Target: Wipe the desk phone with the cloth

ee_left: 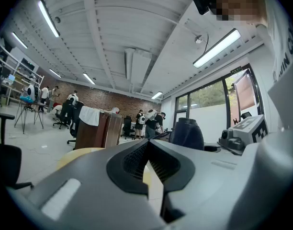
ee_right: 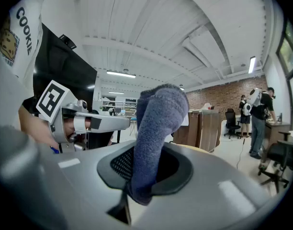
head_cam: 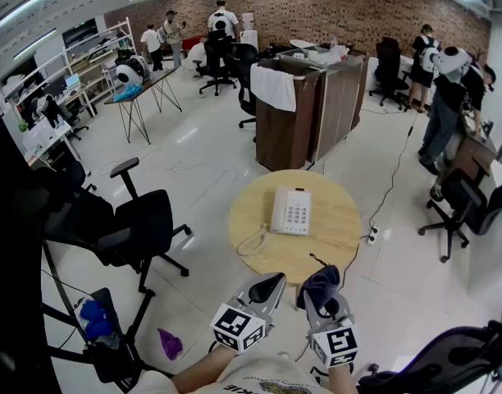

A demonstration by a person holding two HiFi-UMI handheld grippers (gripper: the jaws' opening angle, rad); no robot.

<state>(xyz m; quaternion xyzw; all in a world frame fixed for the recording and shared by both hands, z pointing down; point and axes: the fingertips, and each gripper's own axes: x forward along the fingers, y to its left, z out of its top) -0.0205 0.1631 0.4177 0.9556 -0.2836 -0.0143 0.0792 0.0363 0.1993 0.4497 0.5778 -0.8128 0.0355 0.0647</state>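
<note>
Right gripper view, right hand-held gripper [ee_right: 144, 172] clamping cloth [ee_right: 159, 123]

Left gripper [head_cam: 266, 288]: smooth pale grey moulded shell, black oval recess round the jaws, black ribbed pads [ee_left: 134, 159] inside. Pale rectangular label on the shell

Right gripper [head_cam: 322, 300]: same grey shell, same black recess

Left cube [head_cam: 237, 327], right cube [head_cam: 334, 345]: white faces, black square markers

Shirt [head_cam: 263, 377]: off-white; dark block lettering "COOKIE" and a biscuit print show in the right gripper view

Head camera [ee_left: 204, 1]: small, black
</note>
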